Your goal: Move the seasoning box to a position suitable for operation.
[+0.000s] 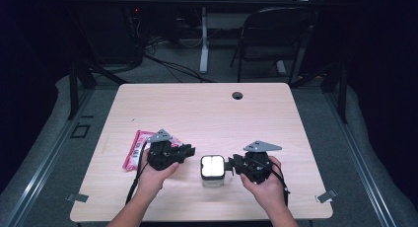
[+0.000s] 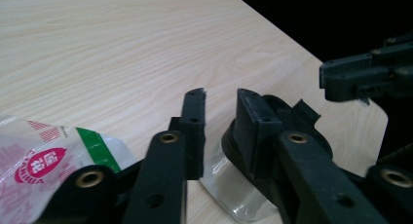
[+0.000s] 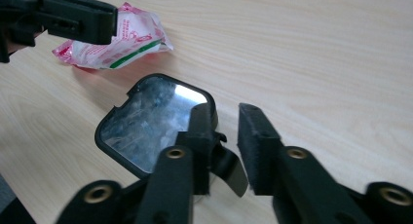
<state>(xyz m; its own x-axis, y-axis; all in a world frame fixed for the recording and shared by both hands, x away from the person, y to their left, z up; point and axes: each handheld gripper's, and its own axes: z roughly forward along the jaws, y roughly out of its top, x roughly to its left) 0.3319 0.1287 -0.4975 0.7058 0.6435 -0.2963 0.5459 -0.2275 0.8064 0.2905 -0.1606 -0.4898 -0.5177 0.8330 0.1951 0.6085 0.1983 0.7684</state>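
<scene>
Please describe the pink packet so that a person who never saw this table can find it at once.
Start at the wooden table and go to its near left part. The packet lies flat there, just behind the left tongs. It is soft, pink and white with a green stripe, unlike the clear, black-lidded jar between both tongs.

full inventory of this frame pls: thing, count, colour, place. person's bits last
table: 1, light wood, centre of the high view; round cable hole near its far edge
snack packet: 1, pink and white with a green stripe, near-left part of the table, beside the left hand-held gripper
container: 1, clear body with a black-rimmed shiny lid, near edge, between the two grippers
folding chair: 1, black, on the floor beyond the table
white post: 1, on the floor beyond the table
left hand-held gripper: 1, black with a grey plate, jaws apart, left of the container
right hand-held gripper: 1, black with a grey plate, jaws apart at the container's right edge
hands: 2, left hand and right hand, each holding a gripper
</scene>
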